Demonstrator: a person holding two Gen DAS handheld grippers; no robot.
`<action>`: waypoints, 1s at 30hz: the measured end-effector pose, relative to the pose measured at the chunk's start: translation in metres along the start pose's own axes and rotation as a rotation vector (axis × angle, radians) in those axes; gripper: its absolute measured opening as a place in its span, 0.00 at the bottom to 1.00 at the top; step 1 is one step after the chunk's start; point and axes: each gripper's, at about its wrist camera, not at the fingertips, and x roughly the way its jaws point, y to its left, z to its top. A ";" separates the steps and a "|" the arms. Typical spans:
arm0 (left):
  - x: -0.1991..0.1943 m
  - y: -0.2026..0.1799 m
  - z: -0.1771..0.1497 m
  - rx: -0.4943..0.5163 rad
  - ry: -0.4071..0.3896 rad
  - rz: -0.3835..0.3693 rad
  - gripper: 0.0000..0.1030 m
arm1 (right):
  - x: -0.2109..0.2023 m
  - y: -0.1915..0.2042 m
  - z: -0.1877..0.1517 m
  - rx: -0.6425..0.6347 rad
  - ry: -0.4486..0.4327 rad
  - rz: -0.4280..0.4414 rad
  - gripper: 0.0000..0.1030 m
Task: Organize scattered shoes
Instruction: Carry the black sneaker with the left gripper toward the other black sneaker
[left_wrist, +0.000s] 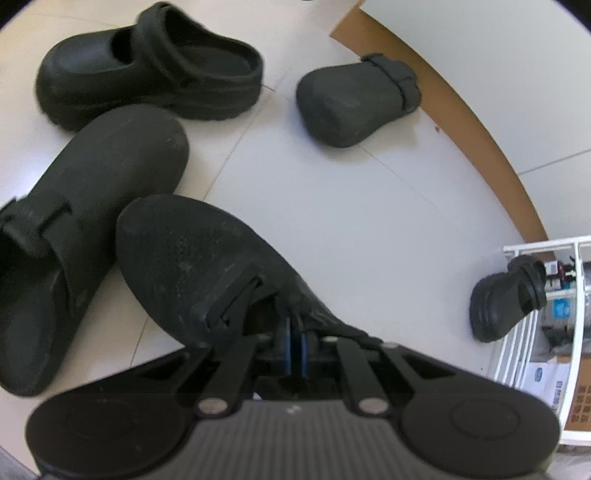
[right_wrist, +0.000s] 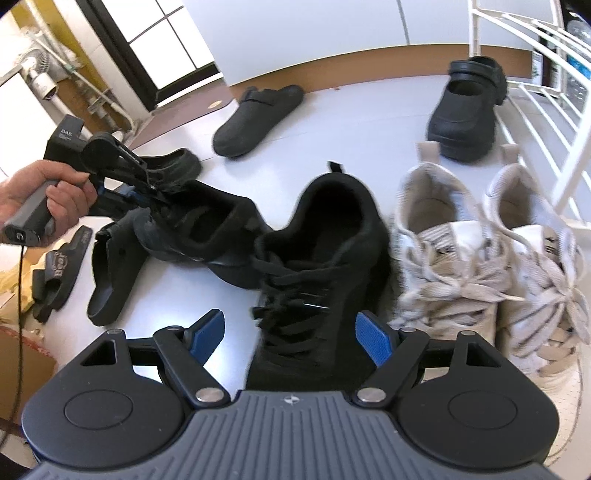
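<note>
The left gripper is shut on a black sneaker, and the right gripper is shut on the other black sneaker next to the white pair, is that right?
Not quite. The left gripper is shut on a black sneaker, but the right gripper is open: in the right wrist view its blue pads stand apart on either side of the other black sneaker, not pressing it. That sneaker does sit beside the white pair.

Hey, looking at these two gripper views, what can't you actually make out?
- Left wrist view: the heel of the held black sneaker is hidden behind the left gripper.
- Right wrist view: the sandal is cut off by the picture's edge.
- Left wrist view: rack labels are too small.
</note>
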 end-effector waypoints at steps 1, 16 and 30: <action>-0.003 0.003 -0.002 -0.008 0.004 -0.003 0.05 | 0.002 0.003 0.001 -0.005 0.001 0.006 0.80; 0.004 0.029 -0.047 -0.100 0.055 -0.096 0.06 | 0.036 0.064 0.011 -0.103 0.061 0.117 0.80; -0.053 0.032 -0.035 -0.003 -0.056 -0.197 0.59 | 0.061 0.087 0.017 -0.094 0.159 0.125 0.80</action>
